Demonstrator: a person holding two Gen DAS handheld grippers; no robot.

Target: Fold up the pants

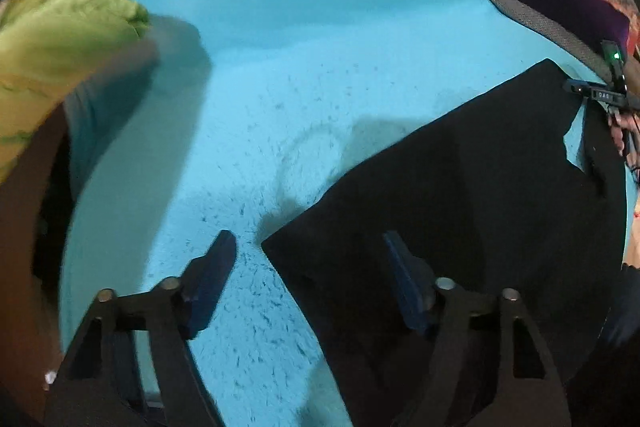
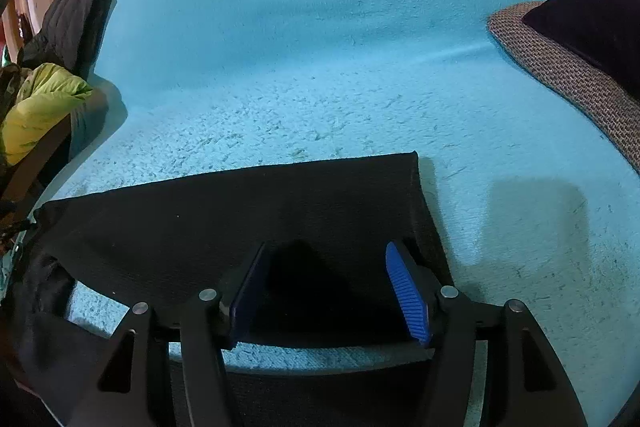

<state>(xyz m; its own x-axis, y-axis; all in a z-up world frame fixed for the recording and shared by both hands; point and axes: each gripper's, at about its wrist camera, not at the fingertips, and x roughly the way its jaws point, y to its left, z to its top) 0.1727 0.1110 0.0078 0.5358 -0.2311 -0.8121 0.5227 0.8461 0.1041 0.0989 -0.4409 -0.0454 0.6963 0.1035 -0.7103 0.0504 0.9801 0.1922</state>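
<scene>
Black pants (image 2: 240, 211) laid flat on blue bed (image 2: 320, 47). Left claw (image 1: 308, 247) held wide, empty, over pants corner. Right claw (image 2: 326, 267) spread, nothing gripped, above pants.

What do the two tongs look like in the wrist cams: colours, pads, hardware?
Left tongs: black angular linkage arms with triangular cut-outs, silver pivot pins, dark blue flat pads. Right tongs: same black linkage and silver pins; its right pad is bright blue and ribbed, the other looks darker in shade. No cables or sleeves show at either.
</scene>
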